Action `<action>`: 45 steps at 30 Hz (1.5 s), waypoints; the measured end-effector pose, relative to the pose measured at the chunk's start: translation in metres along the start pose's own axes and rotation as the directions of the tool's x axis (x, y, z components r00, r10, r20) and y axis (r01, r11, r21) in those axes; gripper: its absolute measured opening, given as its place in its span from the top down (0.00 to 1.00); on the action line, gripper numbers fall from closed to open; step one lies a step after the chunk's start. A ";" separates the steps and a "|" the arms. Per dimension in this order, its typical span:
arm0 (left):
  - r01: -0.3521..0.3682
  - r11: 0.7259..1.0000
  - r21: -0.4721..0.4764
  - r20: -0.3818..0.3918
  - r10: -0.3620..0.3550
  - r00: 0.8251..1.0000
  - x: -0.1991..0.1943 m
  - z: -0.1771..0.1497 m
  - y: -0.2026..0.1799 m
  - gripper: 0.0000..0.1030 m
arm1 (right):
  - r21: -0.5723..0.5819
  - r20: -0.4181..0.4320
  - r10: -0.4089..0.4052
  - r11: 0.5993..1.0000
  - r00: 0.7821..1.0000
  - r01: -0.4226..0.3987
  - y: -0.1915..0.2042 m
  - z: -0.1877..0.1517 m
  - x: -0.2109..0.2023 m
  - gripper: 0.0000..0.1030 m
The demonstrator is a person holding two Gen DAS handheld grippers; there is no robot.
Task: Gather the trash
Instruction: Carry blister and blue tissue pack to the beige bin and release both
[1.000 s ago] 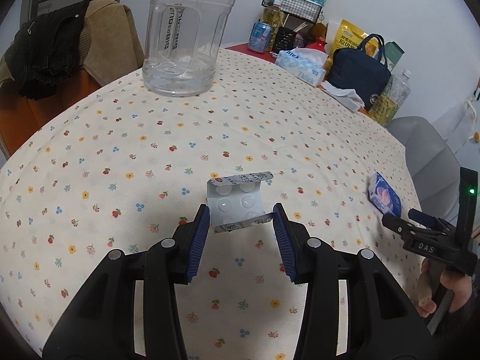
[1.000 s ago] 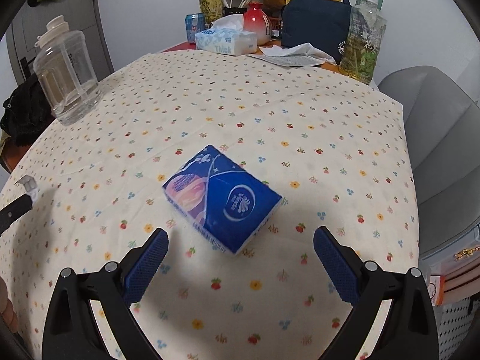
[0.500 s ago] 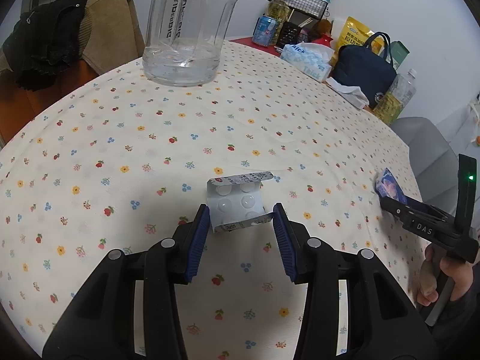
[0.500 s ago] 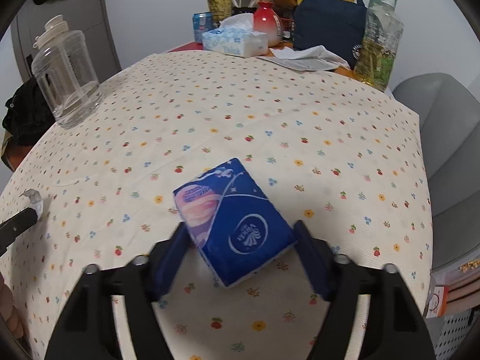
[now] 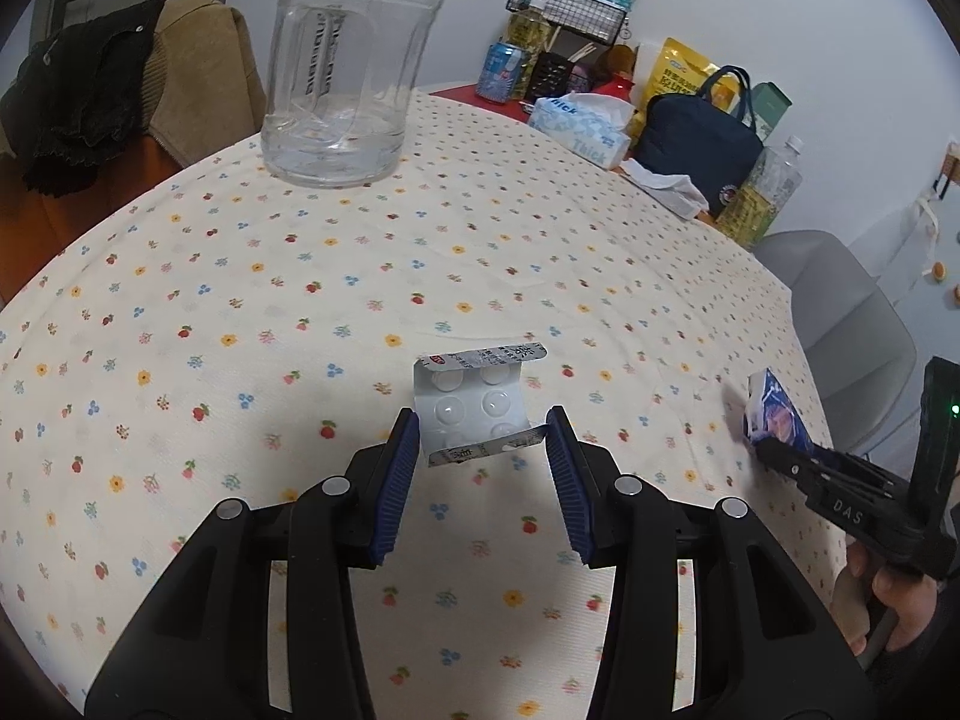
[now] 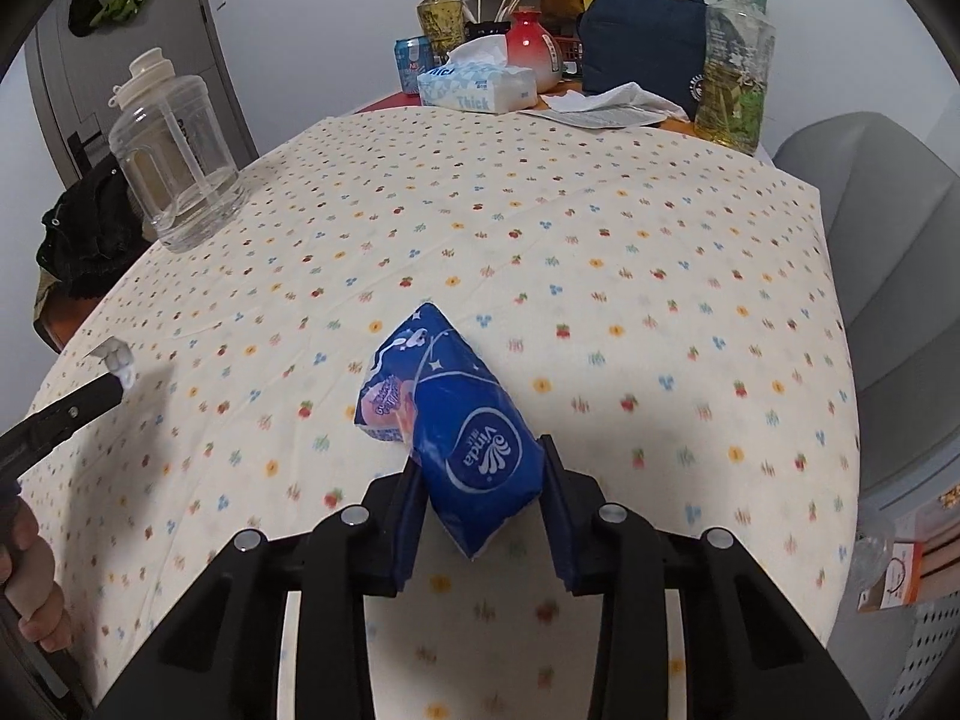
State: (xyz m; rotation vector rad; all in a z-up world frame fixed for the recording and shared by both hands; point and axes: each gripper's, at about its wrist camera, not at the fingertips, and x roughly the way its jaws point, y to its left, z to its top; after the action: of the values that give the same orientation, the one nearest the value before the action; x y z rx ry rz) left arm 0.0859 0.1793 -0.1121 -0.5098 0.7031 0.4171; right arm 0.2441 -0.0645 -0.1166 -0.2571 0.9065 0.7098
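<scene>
My left gripper (image 5: 478, 438) is shut on a silver pill blister pack (image 5: 474, 403), held upright above the flowered tablecloth (image 5: 300, 300). My right gripper (image 6: 483, 480) is shut on a blue Vinda tissue packet (image 6: 462, 426), lifted and tilted off the cloth. The tissue packet and the right gripper also show at the right edge of the left wrist view (image 5: 774, 414). The blister pack in the left gripper's tip shows at the left of the right wrist view (image 6: 117, 363).
A big clear water jug (image 5: 348, 60) stands at the table's far left. At the far edge are a tissue box (image 6: 477, 87), a navy bag (image 6: 642, 36), bottles (image 6: 735, 66) and a wire basket (image 5: 567, 6). A grey chair (image 6: 888, 240) stands to the right.
My right gripper closed on the blue tissue packet and lifted it off the table, tilting it. My left gripper kept its hold on the blister pack and moved slightly.
</scene>
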 end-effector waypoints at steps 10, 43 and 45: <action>0.075 0.992 0.097 -0.003 -0.075 0.997 -0.010 -0.012 -0.052 0.58 | 0.078 0.081 0.030 0.996 0.996 -0.036 -0.014 -0.040 -0.064 0.67; 0.279 0.866 0.415 -0.160 -0.233 0.959 0.003 -0.079 -0.264 0.58 | 0.552 0.116 -0.218 0.825 0.969 0.120 -0.222 -0.206 -0.156 0.67; 0.288 0.854 0.433 -0.172 -0.235 0.957 0.004 -0.085 -0.276 0.58 | 0.569 0.110 -0.223 0.813 0.969 0.122 -0.232 -0.215 -0.156 0.67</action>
State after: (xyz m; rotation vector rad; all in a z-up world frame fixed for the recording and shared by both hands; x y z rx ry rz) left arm 0.1902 -0.0892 -0.0882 -0.1773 0.7990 -0.0418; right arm 0.1980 -0.4133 -0.1426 0.2443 0.8725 0.2644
